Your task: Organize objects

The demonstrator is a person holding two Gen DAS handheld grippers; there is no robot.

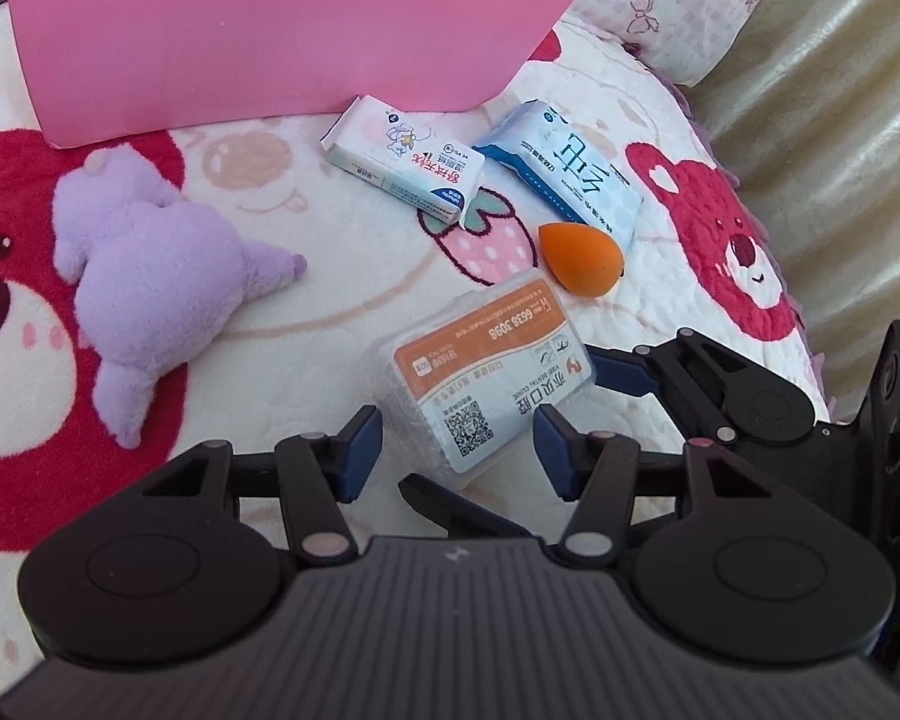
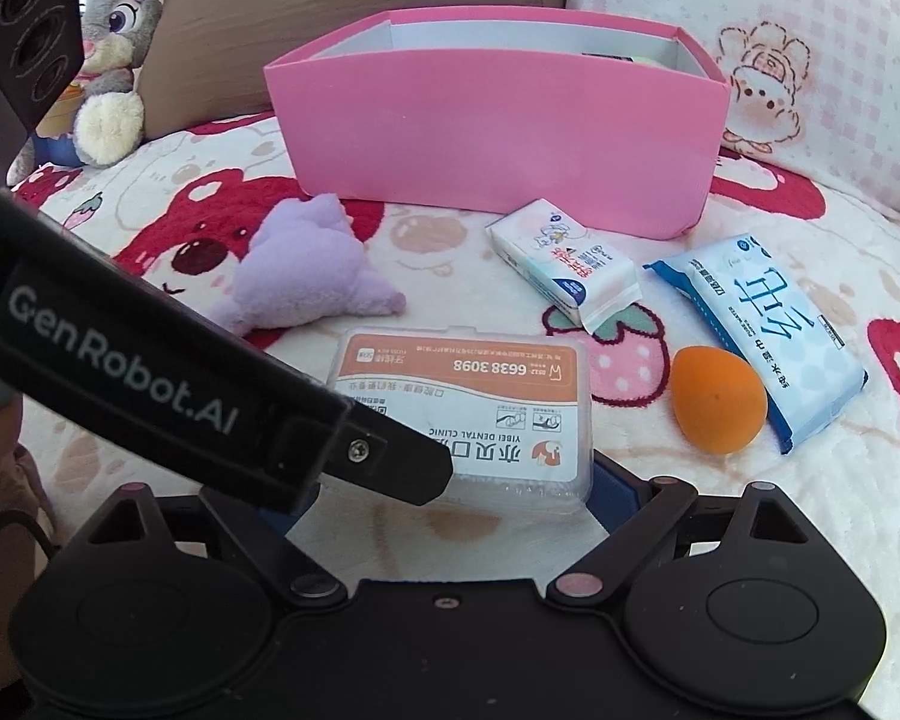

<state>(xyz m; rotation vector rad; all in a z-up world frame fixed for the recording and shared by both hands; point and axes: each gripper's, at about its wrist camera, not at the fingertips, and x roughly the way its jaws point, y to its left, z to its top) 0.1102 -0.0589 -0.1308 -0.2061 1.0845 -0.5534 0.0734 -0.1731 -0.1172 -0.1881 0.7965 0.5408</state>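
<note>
A clear dental floss box with an orange label lies on the blanket. My left gripper is open, its blue pads either side of the box's near end. My right gripper is open around the box's near edge; it shows at the right in the left wrist view. The left gripper's body crosses the right wrist view. An orange sponge, a blue wipes pack, a small tissue pack and a purple plush lie around.
A pink box stands behind the objects, with something inside. A rabbit plush and pillows are at the back. A beige curtain hangs beyond the blanket's right edge.
</note>
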